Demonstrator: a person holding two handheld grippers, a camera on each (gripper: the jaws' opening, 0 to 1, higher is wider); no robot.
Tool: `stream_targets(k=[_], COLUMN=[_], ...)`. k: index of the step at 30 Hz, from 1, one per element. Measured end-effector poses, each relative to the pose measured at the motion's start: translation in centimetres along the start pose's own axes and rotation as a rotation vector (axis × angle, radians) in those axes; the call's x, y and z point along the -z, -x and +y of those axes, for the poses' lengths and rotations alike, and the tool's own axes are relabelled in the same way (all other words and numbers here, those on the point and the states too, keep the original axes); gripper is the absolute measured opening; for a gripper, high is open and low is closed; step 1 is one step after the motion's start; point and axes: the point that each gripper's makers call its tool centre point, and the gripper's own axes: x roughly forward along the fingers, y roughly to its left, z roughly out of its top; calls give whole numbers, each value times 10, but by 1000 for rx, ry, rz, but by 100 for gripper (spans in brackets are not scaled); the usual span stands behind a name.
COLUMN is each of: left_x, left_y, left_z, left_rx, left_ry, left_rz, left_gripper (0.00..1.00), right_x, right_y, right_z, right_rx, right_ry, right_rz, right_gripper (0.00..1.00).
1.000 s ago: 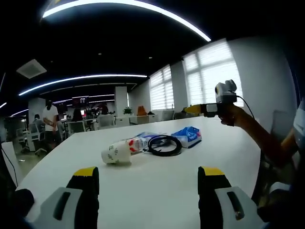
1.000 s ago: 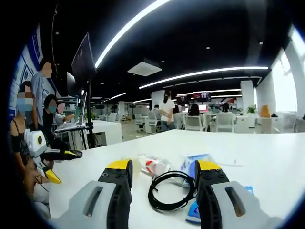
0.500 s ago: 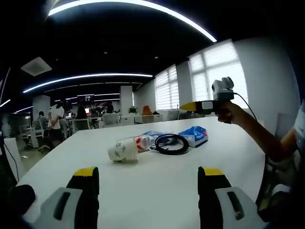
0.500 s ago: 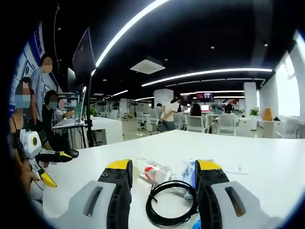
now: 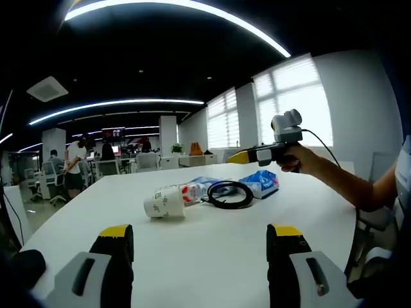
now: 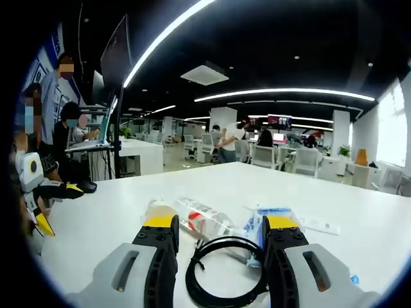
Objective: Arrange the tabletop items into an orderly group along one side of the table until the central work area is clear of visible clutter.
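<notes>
Lowering our right claw (image 6: pixel 216 234) toward the black cable coil (image 6: pixel 225 273), we have brought it nearer than a second ago; its jaws stand apart and empty. Our left claw (image 5: pixel 200 240) stays back, also apart. Paper cup (image 5: pixel 165 203), bottle (image 6: pixel 204 221) and blue pack (image 5: pixel 262 182) lie mid-desk (image 5: pixel 212 256), so the tidying is not begun.

I'm looking across a big open-plan office: long strip lights (image 5: pixel 186 8) curve over a dark ceiling (image 6: pixel 270 38), and rows of desks (image 6: pixel 138 154) with white chairs (image 6: pixel 276 157) run back into the room. People (image 5: pixel 77 163) stand and sit among those desks, screens (image 6: pixel 279 120) glow up high at the far end, and tall windows (image 5: pixel 282 102) with blinds line one wall beside my white table (image 5: pixel 205 244).
</notes>
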Motion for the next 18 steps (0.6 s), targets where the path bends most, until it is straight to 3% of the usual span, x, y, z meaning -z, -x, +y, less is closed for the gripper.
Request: stream_targets(k=[6, 12, 18], left_x=[2, -9, -7], left_y=[0, 3, 3], left_z=[-2, -1, 5], left_rx=[16, 16, 4], left_ry=[-6, -21, -16], left_rz=[17, -19, -16], left_gripper=[85, 85, 85], right_x=[8, 28, 34], right_y=[-6, -23, -33], right_z=[-4, -7, -6], right_rx=[6, 8, 0], right_ry=[-11, 1, 19], right_rz=[8, 58, 73], right_gripper=[50, 50, 51])
